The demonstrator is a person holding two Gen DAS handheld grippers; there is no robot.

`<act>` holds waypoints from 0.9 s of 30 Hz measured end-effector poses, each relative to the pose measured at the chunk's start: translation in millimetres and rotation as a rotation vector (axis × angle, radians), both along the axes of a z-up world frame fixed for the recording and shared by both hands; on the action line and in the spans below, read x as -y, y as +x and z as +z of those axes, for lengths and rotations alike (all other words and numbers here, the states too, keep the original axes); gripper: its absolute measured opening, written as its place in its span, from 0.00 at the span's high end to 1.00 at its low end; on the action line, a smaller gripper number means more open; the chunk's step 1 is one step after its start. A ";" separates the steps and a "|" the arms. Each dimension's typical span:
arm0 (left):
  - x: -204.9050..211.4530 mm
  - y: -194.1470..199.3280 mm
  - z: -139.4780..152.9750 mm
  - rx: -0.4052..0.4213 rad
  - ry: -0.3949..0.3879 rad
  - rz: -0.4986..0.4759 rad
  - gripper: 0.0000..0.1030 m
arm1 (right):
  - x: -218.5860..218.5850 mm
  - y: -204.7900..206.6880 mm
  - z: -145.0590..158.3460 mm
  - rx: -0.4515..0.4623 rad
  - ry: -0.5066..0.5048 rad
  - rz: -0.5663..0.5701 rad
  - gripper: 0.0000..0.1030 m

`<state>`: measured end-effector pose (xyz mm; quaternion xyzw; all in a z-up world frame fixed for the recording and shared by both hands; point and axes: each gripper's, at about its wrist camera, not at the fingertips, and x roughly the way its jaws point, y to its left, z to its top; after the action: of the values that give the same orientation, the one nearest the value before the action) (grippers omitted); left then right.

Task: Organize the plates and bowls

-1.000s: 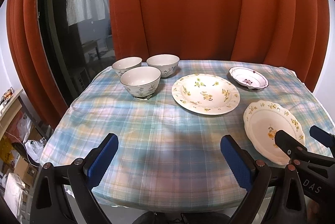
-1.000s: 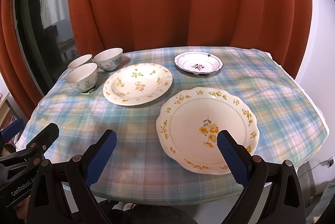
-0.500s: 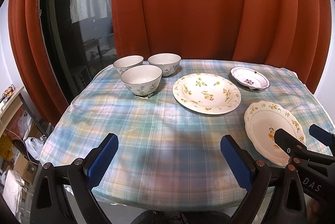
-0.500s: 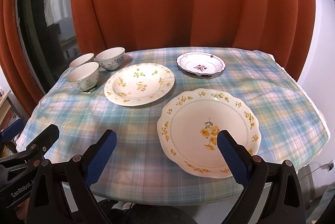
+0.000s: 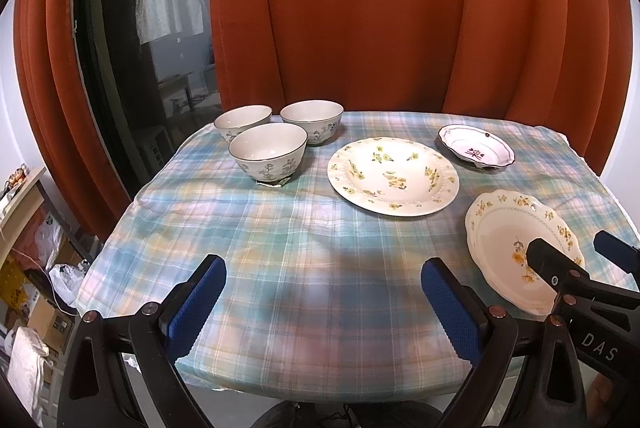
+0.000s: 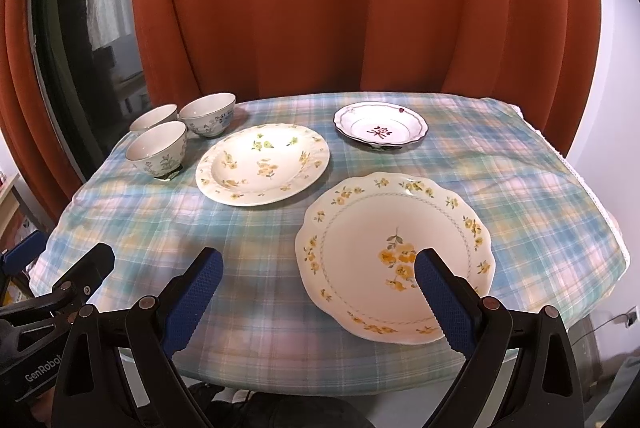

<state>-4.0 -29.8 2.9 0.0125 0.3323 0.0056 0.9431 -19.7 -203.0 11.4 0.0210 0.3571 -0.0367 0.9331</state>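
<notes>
Nearest the table's front edge, two hand-held tools: the left gripper (image 5: 323,302) hangs over bare checked tablecloth (image 5: 280,236) with its blue-padded fingers (image 5: 198,304) spread wide and nothing between them; the right gripper (image 6: 316,298), just beside it on the right, is likewise released and empty, its right finger (image 6: 444,302) hovering above the near rim of the scalloped plate (image 6: 360,228). Whether that finger touches the plate cannot be told. Scalloped plate: cream, orange-yellow flower sprigs, lying flat at the near right of the table. Round plate (image 5: 394,175): larger, white with yellow and green blossoms, flat at mid-table, left of and beyond the scalloped plate, apart from it. Three bowls at the far left, in a tight cluster: the nearest bowl (image 5: 269,157), pale with grey-blue leaf pattern and dark rim, sits on a small dark scrap; behind it the left bowl (image 5: 243,121) and the right bowl (image 5: 312,119), the latter with blue flowers, stand side by side. All three upright, all unstacked. Small dish (image 5: 476,151): white, purple-trimmed wavy rim, dark red flower at its centre, at the far right. Beyond the table: pleated rust-orange curtain (image 5: 360,7), and at far left a dark window (image 5: 160,39).
</notes>
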 end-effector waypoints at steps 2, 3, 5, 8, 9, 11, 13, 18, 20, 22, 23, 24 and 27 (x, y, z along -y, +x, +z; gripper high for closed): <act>0.3 -0.6 -0.6 0.000 0.001 -0.001 0.04 | 1.1 -0.2 0.3 0.003 -0.004 0.001 0.05; 0.3 -0.9 -0.7 0.000 0.002 -0.001 0.04 | 1.5 -0.4 0.3 0.002 -0.004 0.001 0.05; 0.2 -1.0 -0.9 -0.001 0.000 -0.002 0.04 | 0.2 -1.2 0.6 0.002 -0.003 0.000 0.05; 0.5 -2.4 -2.1 -0.003 0.002 -0.005 0.04 | -0.2 -0.9 0.4 0.002 -0.003 -0.001 0.05; 0.1 -2.4 -2.2 -0.003 0.002 -0.004 0.04 | -0.6 -0.7 0.3 0.002 -0.002 -0.001 0.05; 1.6 -2.8 -2.5 -0.004 0.002 -0.005 0.04 | -1.3 -0.9 0.3 0.003 -0.004 0.000 0.05; 0.1 -2.8 -3.1 -0.005 0.002 -0.006 0.04 | -1.5 -0.6 -0.2 0.002 -0.004 -0.002 0.05; -8.1 1.9 -4.6 -0.012 -0.004 -0.014 0.04 | -7.2 0.7 -0.4 -0.005 -0.011 -0.007 0.05; -10.2 4.0 -2.6 -0.009 0.005 -0.021 0.04 | -8.3 0.6 0.3 -0.005 -0.012 -0.012 0.05; -13.7 7.4 -0.2 -0.003 0.006 -0.034 0.04 | -10.2 0.9 2.0 -0.005 -0.012 -0.024 0.05; -16.1 10.5 0.9 -0.003 0.006 -0.044 0.04 | -13.3 2.2 2.5 -0.004 -0.011 -0.029 0.05; -18.5 13.5 1.8 -0.003 0.005 -0.053 0.04 | -15.4 3.7 3.5 -0.004 -0.010 -0.035 0.05; -24.8 23.1 6.0 -0.001 0.012 -0.085 0.04 | -25.4 10.6 4.9 -0.011 -0.016 -0.056 0.05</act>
<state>19.0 -5.0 8.9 0.0323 0.3318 -0.0324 0.9422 -9.1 -177.6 16.3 0.0236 0.3613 -0.0659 0.9298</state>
